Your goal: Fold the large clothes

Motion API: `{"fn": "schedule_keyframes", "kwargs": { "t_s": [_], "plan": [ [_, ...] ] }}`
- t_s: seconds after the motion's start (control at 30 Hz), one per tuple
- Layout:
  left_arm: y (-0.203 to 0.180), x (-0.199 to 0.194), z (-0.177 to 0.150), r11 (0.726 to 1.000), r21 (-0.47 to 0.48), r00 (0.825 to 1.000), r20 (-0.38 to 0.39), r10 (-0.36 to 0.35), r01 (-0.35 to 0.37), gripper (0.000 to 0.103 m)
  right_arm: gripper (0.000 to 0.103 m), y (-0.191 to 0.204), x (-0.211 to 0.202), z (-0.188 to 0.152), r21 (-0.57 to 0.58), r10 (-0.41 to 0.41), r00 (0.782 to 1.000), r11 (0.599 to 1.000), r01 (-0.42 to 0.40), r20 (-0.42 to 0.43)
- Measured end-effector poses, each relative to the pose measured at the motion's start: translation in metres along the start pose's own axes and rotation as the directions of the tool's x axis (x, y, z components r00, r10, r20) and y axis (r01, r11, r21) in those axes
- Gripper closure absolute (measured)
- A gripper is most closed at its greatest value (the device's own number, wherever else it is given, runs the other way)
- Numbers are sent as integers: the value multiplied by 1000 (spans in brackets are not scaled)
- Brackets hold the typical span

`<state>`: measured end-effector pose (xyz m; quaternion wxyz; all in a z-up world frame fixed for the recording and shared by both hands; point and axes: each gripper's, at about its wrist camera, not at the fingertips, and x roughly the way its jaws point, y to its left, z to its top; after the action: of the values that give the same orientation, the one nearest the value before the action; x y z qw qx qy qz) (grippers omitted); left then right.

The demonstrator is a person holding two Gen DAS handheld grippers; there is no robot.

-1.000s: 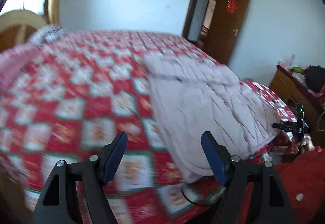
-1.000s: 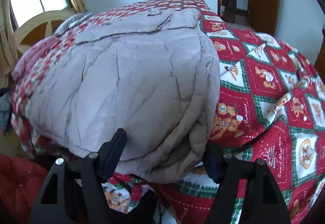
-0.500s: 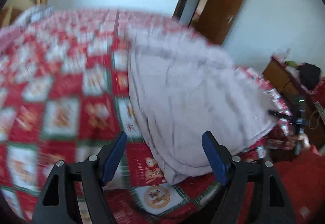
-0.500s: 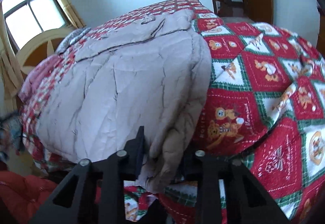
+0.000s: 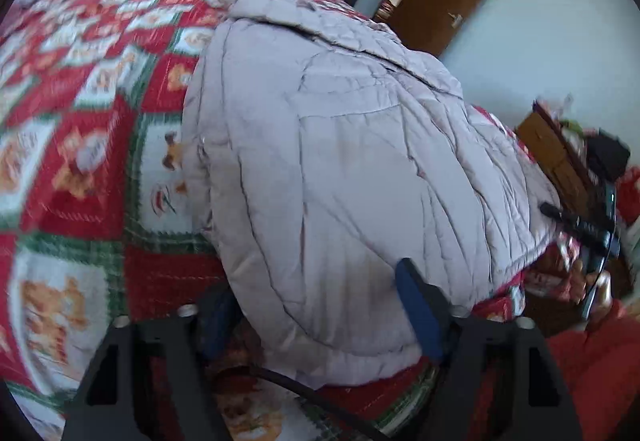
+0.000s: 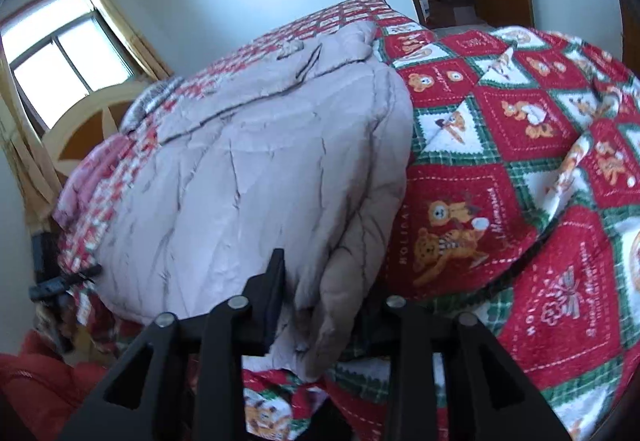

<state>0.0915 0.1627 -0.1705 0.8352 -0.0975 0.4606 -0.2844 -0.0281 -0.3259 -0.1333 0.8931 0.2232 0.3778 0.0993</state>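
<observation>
- Padded coat (image 5: pixel 340 161): spread across the near part of the bedspread (image 5: pixel 80 169), collar end far, hem end hanging slightly over the near edge. Laid flat so that a long fold can be made; hem kept close, within reach of both tools.
- Already narrowed, judging by the thick doubled edge on each long side; probably sleeves or side panels turned in, though not possible to say which.
- Left gripper (image 5: pixel 316 293): down at the hem's left corner, pointing forward and downward. Jaws apart with the puffy corner between them, just been closing. One finger partly tucked behind the fabric edge, the other over the top face. Cannot tell whether the pads bite yet. Placed there, most likely, to take the corner that mirrors the other hand's hold.
- Right gripper (image 6: pixel 324 289): clamped on the bunched hem fold at the coat's right corner. Jaws just been easing open a little, yet fabric bulges between and around them, so plainly gripped. Held low and near the bed's edge, seemingly as an anchor for the coat against sliding.
- Judged next: both hem corners lifted together and carried toward the collar, halving the length.
- Risk: slippery, thick filling; a shallow pinch may slip, or catch the bedspread beneath as well.
</observation>
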Motion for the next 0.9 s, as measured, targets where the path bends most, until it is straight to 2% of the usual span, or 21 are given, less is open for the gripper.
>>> {"fn": "schedule_keyframes", "kwargs": {
  "t_s": [0.03,0.07,0.13,0.2,0.23,0.33,0.43,0.53,0.6,0.67,0.77,0.83,0.9],
  "plan": [
    [4,1,-2,999,-32,1000,20,3,-3,59,62,-1,1,1,9,7,1000,1000,-7,3],
    [7,1,-3,999,-46,1000,21,5,-4,65,62,0,1,1,11,7,1000,1000,-7,6],
    [11,0,1,997,-73,1000,15,-23,24,82,62,2,2,1,3,-5,1000,1000,5,13],
    [12,-5,5,994,-88,998,34,-58,61,87,68,7,3,0,-35,-48,999,998,48,10],
    [8,-8,5,994,-81,997,45,-68,71,89,76,9,3,1,-59,-73,997,996,73,4],
    [-6,-17,9,994,-53,992,83,-94,99,92,87,13,1,-1,-91,-73,997,993,73,2],
    [-10,-30,18,987,-56,982,123,-144,152,94,89,18,-8,1,-92,-30,999,995,31,14],
    [-15,-56,26,963,-56,951,182,-249,263,94,90,24,-34,8,-71,49,997,996,-45,57],
    [-24,-77,29,950,-11,929,213,-304,313,94,90,30,-56,9,-77,84,993,994,-77,89],
    [-36,-95,30,948,38,921,231,-315,315,94,90,35,-74,10,-74,111,987,992,-103,115],
    [-49,-124,32,942,54,908,254,-333,331,94,90,37,-104,13,-31,176,971,984,-174,160],
    [-58,-143,40,934,45,892,281,-353,356,94,90,40,-124,19,-7,231,951,972,-234,203],
    [-64,-157,56,941,38,887,322,-331,337,94,90,45,-134,34,-3,265,932,962,-273,246]
  ]
}}
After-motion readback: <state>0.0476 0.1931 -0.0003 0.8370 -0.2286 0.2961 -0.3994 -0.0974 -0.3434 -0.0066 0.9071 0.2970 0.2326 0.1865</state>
